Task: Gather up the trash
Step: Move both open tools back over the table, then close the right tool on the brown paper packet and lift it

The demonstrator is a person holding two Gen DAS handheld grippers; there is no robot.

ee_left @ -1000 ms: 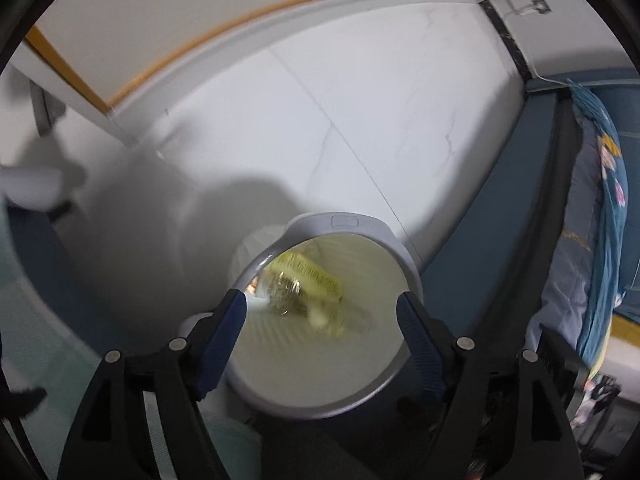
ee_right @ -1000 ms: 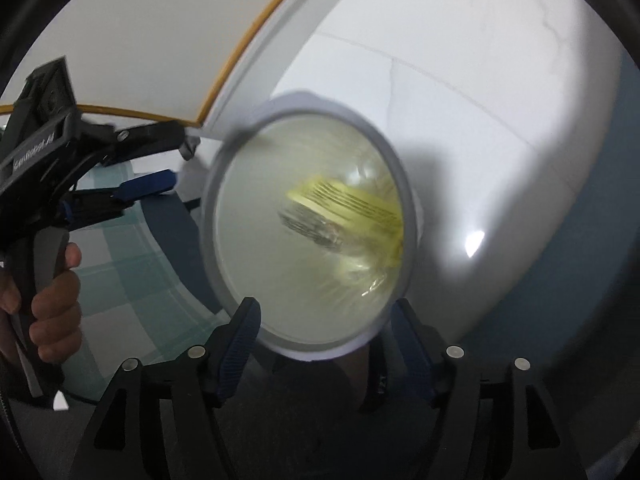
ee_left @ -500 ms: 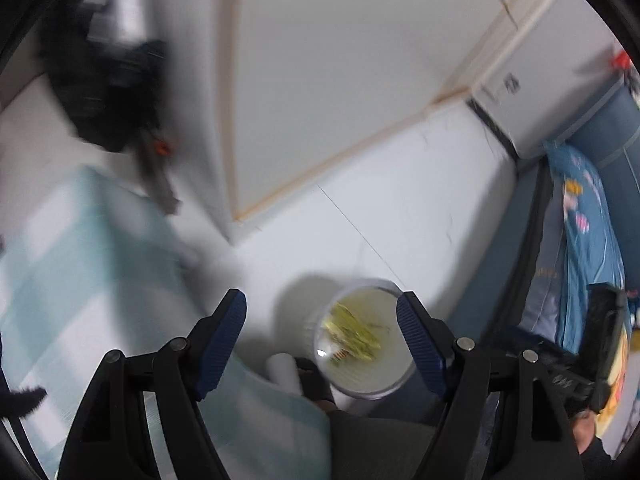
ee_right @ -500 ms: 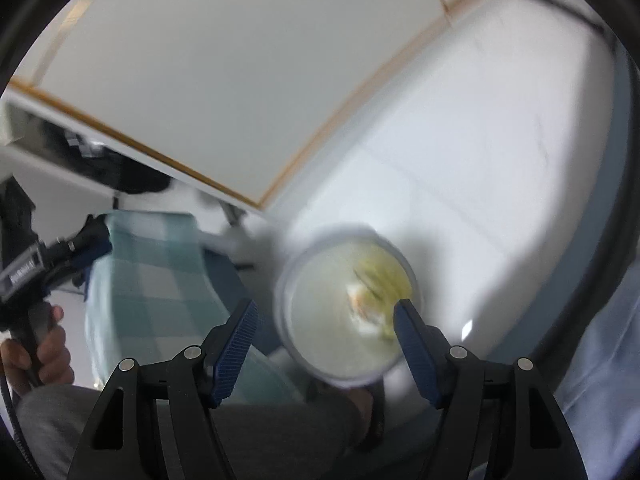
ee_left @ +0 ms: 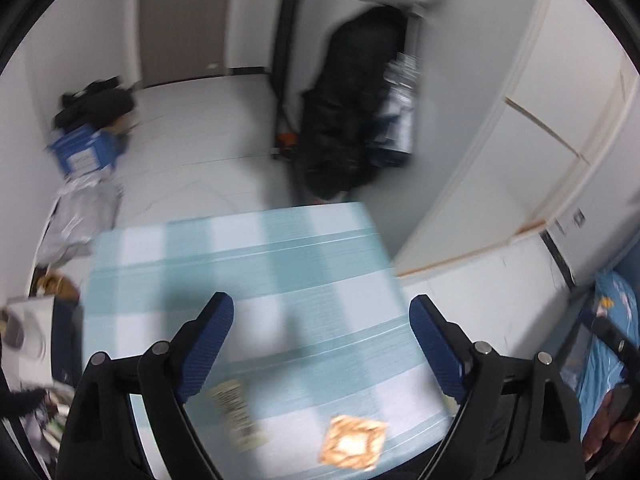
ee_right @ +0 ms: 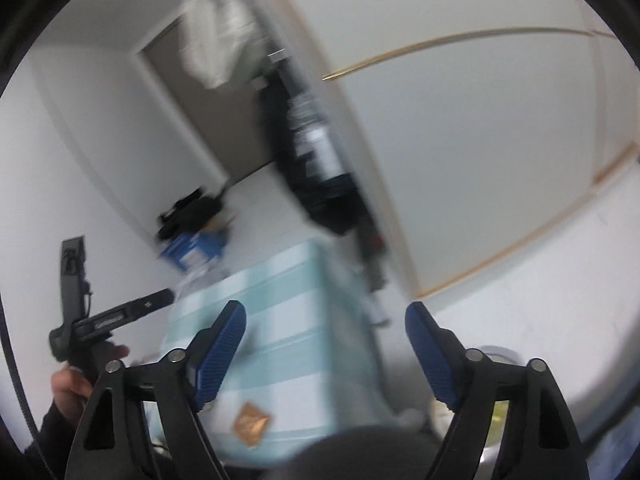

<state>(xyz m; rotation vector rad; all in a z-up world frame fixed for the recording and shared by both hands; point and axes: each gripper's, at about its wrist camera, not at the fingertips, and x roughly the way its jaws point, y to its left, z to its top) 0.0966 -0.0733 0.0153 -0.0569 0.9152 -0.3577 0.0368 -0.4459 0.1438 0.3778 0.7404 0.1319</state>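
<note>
Checked blue cloth surface (ee_left: 240, 264) with trash left to collect: brown wrapper (ee_left: 353, 442) near its front edge, labelled wrapper (ee_left: 234, 412) beside. Left gripper (ee_left: 320, 344) and right gripper (ee_right: 325, 344) empty above, jaws opening wide.

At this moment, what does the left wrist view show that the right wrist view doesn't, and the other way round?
Only the left wrist view shows a second, long printed wrapper lying on the checked cloth, and the left gripper, its jaws opening with nothing between them.

Only the right wrist view shows the hand on the left gripper's handle, the rim of the white bin on the floor, and the right gripper, its jaws opening, also empty.

Both show the cloth, the brown square wrapper on it, and the blue box on the floor behind.
</note>
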